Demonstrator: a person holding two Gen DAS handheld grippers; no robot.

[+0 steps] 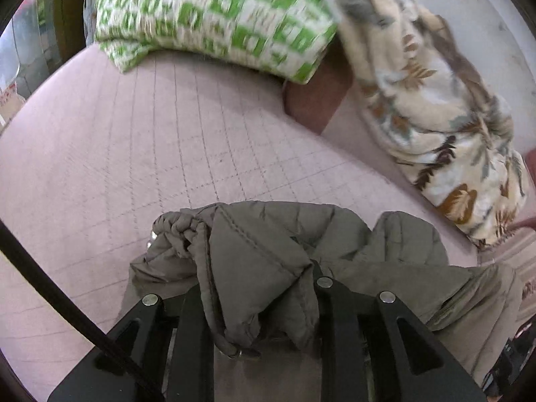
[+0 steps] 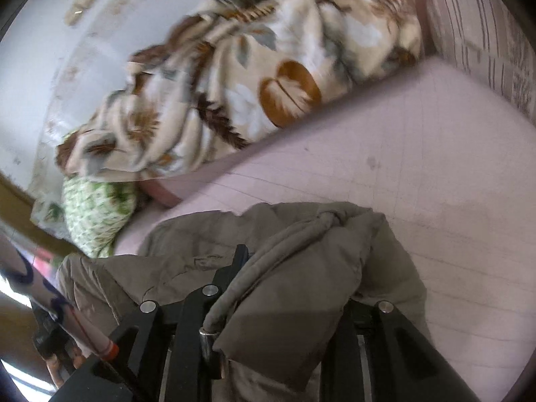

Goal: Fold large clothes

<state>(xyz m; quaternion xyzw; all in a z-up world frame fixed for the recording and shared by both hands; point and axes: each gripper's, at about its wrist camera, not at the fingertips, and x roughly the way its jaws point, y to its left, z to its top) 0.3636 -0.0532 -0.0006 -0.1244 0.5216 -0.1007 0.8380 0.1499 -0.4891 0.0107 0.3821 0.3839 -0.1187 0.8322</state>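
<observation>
An olive-grey padded jacket (image 1: 261,254) hangs bunched over the pink quilted bed (image 1: 134,140). My left gripper (image 1: 258,288) is shut on a fold of the jacket, with a drawstring and its metal tip dangling between the fingers. My right gripper (image 2: 281,284) is shut on another fold of the same jacket (image 2: 301,261), which drapes over its fingers; a cord end with a metal cap hangs by the left finger. The rest of the jacket sags between the two grippers, just above the bed (image 2: 435,174).
A green-and-white patterned pillow (image 1: 214,13) lies at the head of the bed. A cream leaf-print blanket (image 1: 432,110) is heaped along the wall side, also in the right wrist view (image 2: 254,77). A wall (image 2: 40,50) is behind it.
</observation>
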